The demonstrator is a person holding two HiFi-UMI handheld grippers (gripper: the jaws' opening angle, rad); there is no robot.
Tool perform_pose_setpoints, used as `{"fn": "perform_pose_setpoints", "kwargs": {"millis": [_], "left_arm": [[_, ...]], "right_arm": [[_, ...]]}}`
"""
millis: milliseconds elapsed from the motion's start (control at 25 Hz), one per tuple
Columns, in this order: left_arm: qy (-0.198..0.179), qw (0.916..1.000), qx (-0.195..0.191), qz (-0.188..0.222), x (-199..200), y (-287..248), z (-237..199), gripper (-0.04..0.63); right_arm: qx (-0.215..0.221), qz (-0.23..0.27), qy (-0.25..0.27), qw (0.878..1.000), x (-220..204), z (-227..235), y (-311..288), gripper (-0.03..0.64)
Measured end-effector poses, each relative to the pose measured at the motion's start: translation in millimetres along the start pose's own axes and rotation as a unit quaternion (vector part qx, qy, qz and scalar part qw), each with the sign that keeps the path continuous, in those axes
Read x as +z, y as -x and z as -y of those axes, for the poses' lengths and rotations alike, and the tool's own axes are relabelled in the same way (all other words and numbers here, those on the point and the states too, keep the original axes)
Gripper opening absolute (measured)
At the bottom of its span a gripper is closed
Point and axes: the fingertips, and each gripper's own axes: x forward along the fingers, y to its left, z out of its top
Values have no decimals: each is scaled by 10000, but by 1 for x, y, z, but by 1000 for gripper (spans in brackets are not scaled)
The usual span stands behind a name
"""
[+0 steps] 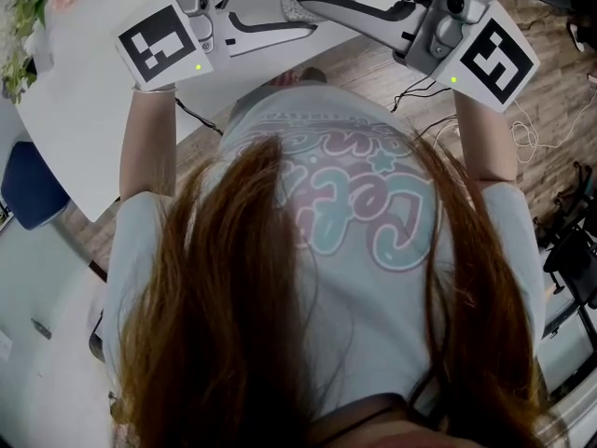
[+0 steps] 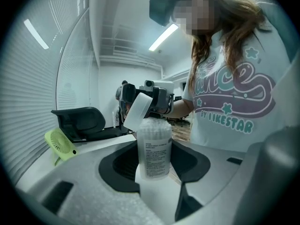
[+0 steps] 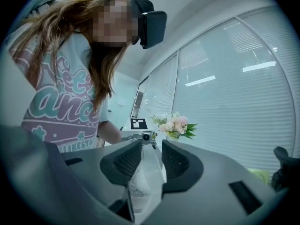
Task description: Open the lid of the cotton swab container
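- Left gripper [image 2: 154,161] clamps the container [image 2: 153,146] upright, mid-body, near the person's chest.
- Right gripper [image 3: 151,159] pinches the tilted lid [image 3: 152,172].
- Likely light, thin, slippery plastic; hold the body firmly and take the lid by its edge.

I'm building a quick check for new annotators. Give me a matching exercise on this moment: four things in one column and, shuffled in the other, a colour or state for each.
Things
1. cotton swab container
2. lid
3. fan
4. flowers

Colours or states
A. pink and white
B. tilted at the container's top, gripped by the right gripper
C. light green
D. upright, gripped by the left gripper

Pairs: 1-D, 2-B, 3-C, 4-A
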Motion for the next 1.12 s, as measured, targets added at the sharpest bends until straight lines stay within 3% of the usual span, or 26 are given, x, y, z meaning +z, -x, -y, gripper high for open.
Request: {"fn": "perform_pose_setpoints", "kwargs": {"millis": [360, 680, 1120], "left_arm": [[24, 9999, -15, 129, 1, 0, -1, 190], [47, 9999, -68, 78, -2, -2, 0, 190], [92, 9995, -121, 265, 3, -2, 3, 190]], "right_arm": [[-152, -14, 2, 9999, -1, 11, 1, 98], [-72, -331, 50, 9994, -4, 24, -3, 89], [-31, -276, -270, 9993, -9, 35, -6, 84]]}}
